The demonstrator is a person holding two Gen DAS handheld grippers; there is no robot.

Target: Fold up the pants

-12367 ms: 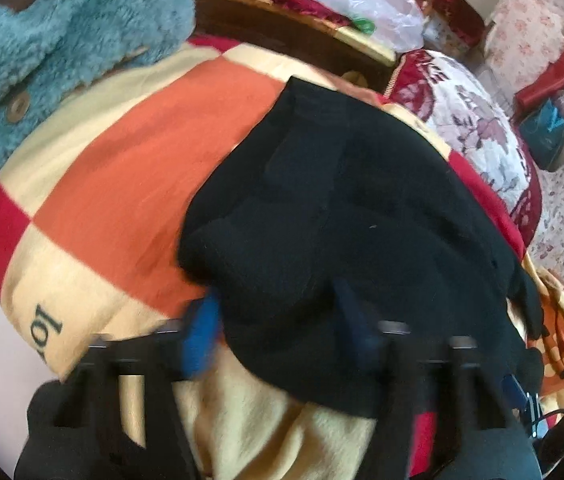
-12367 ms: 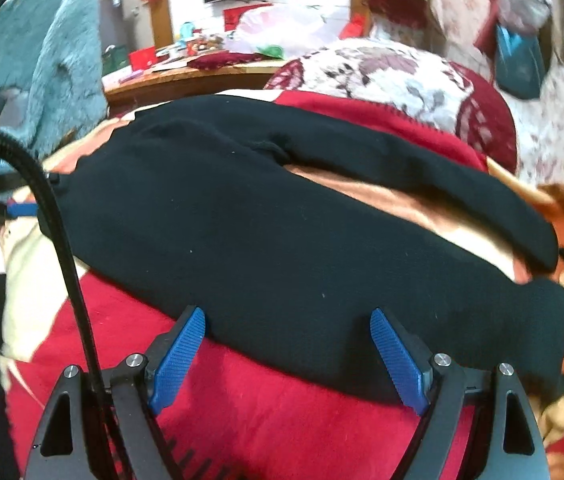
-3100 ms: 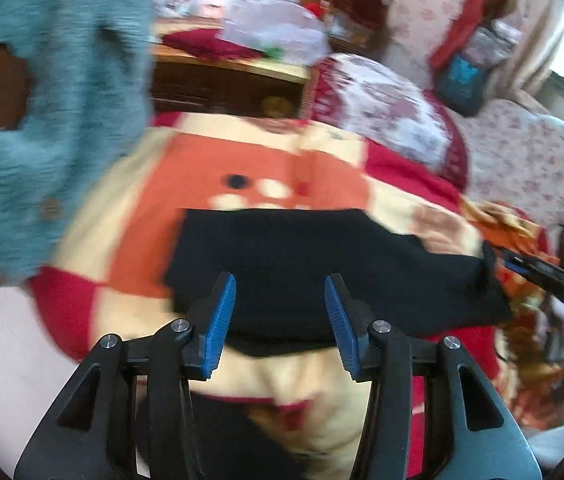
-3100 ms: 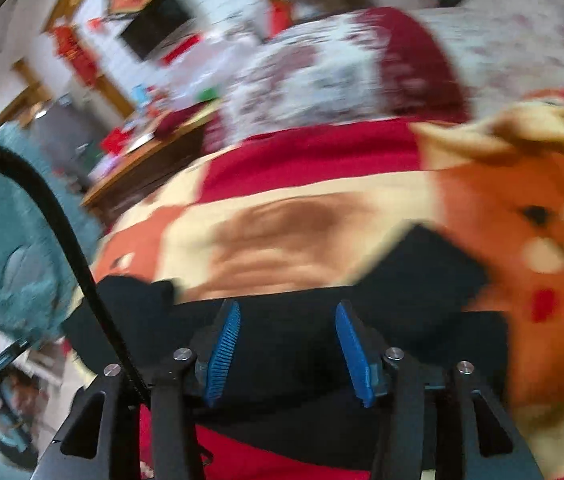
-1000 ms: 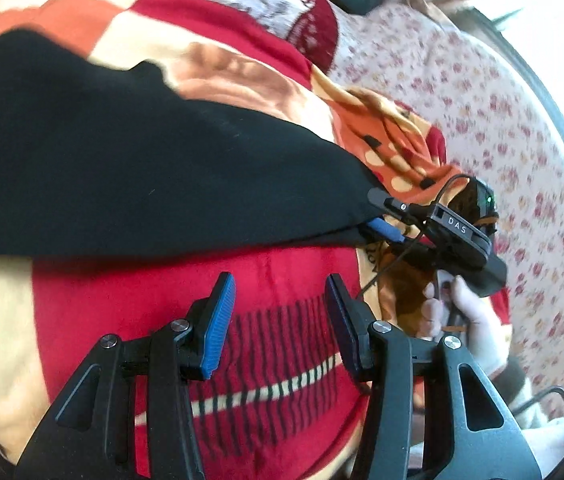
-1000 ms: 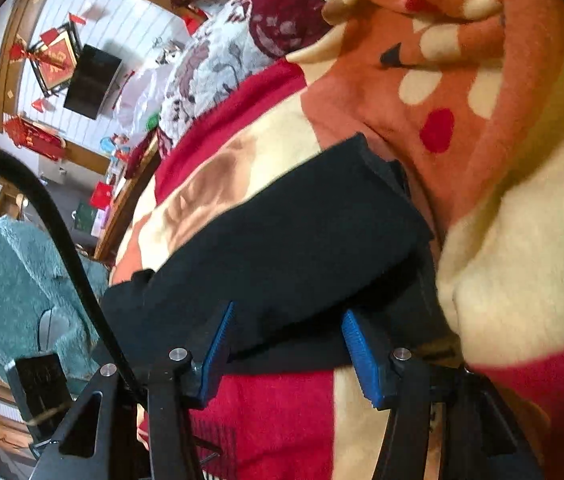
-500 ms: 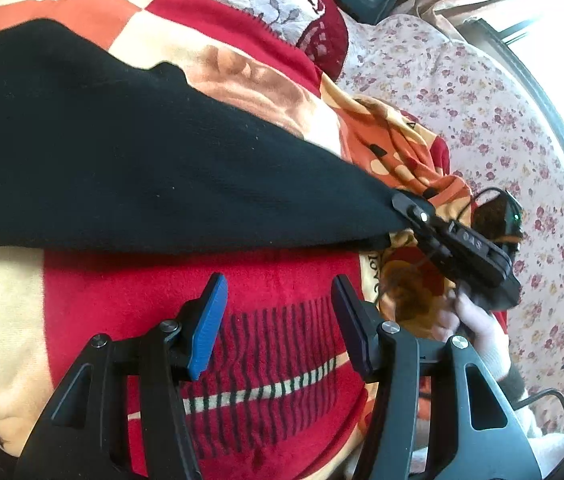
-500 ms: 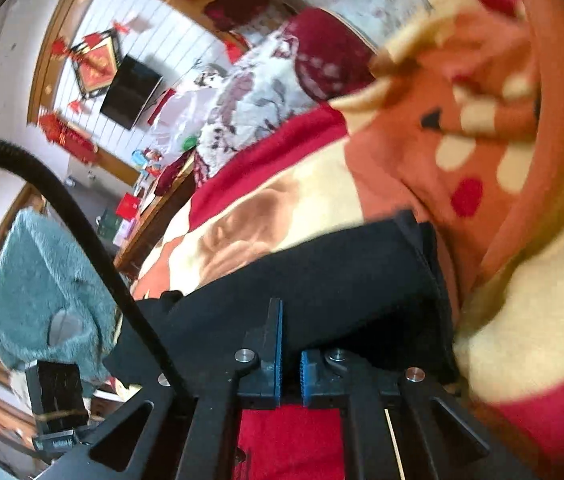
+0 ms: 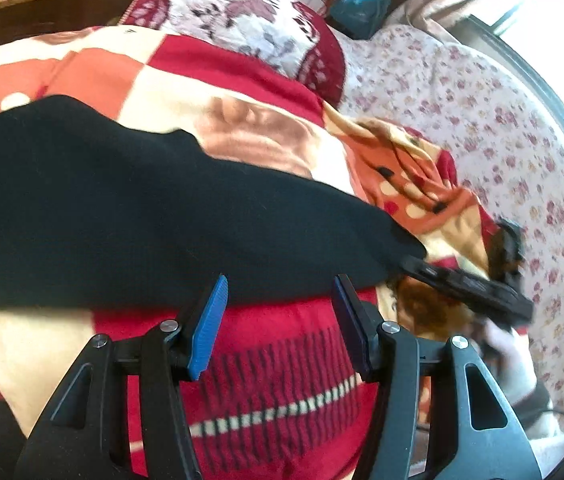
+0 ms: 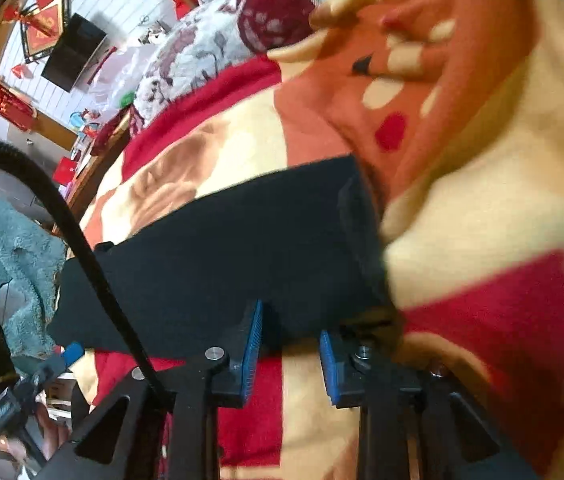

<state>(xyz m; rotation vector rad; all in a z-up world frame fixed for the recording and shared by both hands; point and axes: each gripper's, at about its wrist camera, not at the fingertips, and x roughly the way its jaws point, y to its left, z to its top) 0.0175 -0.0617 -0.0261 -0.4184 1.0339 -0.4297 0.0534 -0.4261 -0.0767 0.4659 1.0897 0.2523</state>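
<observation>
You are working in a home, in a room for sleeping or living. A thick blanket [image 9: 210, 76] with red, orange and cream squares covers the bed, and beside it lies a flower-print sheet [image 9: 482, 112]. On the white wall you see a dark flat screen [image 10: 74, 52] and red festive decorations [image 10: 44, 26]. A wooden table [image 9: 42, 4] stands behind, with small things on it.

Checked blanket [image 9: 210, 64], floral pillow [image 9: 242, 28], teal coat [image 10: 6, 248].
</observation>
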